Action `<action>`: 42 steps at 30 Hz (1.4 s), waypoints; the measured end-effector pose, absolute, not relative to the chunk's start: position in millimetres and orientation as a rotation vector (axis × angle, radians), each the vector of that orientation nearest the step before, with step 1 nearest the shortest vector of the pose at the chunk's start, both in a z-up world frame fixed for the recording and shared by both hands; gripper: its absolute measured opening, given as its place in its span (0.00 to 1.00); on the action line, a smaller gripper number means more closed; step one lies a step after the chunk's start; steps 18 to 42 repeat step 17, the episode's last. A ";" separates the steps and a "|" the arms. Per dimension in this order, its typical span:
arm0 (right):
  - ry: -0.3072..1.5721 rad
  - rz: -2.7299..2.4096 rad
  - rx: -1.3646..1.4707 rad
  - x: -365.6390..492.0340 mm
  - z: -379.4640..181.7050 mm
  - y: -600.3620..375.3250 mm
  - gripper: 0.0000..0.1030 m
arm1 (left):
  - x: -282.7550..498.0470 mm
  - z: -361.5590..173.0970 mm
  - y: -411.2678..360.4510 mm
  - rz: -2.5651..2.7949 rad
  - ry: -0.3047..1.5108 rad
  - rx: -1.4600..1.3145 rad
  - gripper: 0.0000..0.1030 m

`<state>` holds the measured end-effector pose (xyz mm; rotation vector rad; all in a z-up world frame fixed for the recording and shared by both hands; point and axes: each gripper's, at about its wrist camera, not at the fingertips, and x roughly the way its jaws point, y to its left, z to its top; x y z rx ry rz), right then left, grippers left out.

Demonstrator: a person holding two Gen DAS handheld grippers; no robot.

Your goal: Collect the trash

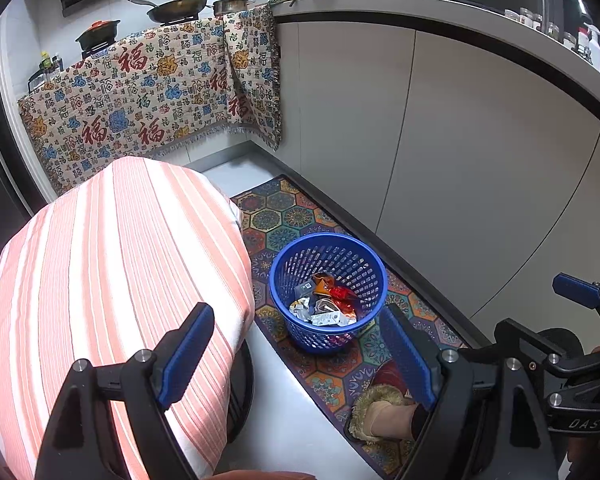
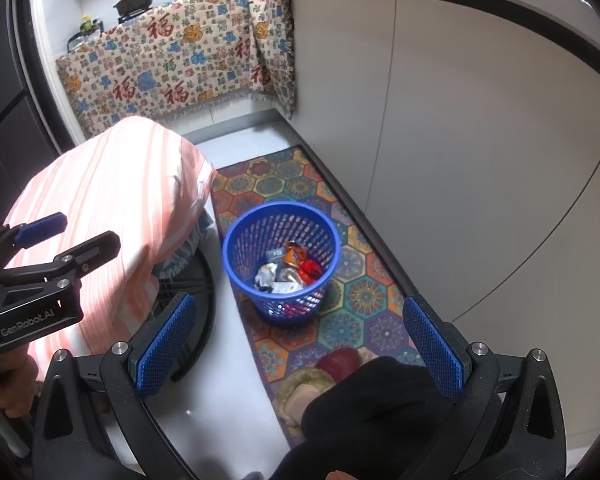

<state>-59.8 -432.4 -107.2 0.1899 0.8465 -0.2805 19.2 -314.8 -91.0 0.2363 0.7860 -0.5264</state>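
Note:
A blue mesh waste basket (image 1: 284,276) (image 2: 240,264) stands on the patterned floor mat. Crumpled wrappers (image 1: 326,300) (image 2: 288,270), silver, orange and red, lie inside it. My left gripper (image 1: 300,356) is open and empty, held above the floor between the table edge and the basket. My right gripper (image 2: 300,340) is open and empty, above the mat in front of the basket. The right gripper also shows in the left wrist view (image 1: 572,320), and the left gripper in the right wrist view (image 2: 60,240).
A round table with a pink striped cloth (image 1: 112,280) (image 2: 112,200) stands left of the basket. White cabinets (image 1: 460,160) run along the right. A patterned cloth (image 1: 140,96) hangs at the back under pans. My slippered foot (image 1: 380,412) rests on the mat (image 2: 360,312).

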 end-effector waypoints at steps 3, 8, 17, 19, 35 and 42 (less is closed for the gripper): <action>0.850 -0.282 0.191 -59.3 -108.4 -433.6 1.00 | 18.9 -92.6 -316.1 -0.529 0.787 0.238 0.84; 0.853 -0.287 0.193 -59.7 -109.1 -433.7 1.00 | 18.6 -94.5 -318.7 -0.537 0.788 0.246 0.84; 0.861 -0.292 0.201 -59.3 -110.1 -433.6 1.00 | 14.9 -93.7 -321.8 -0.543 0.773 0.250 0.84; 0.861 -0.292 0.201 -59.3 -110.1 -433.6 1.00 | 14.9 -93.7 -321.8 -0.543 0.773 0.250 0.84; 0.861 -0.292 0.201 -59.3 -110.1 -433.6 1.00 | 14.9 -93.7 -321.8 -0.543 0.773 0.250 0.84; 0.861 -0.292 0.201 -59.3 -110.1 -433.6 1.00 | 14.9 -93.7 -321.8 -0.543 0.773 0.250 0.84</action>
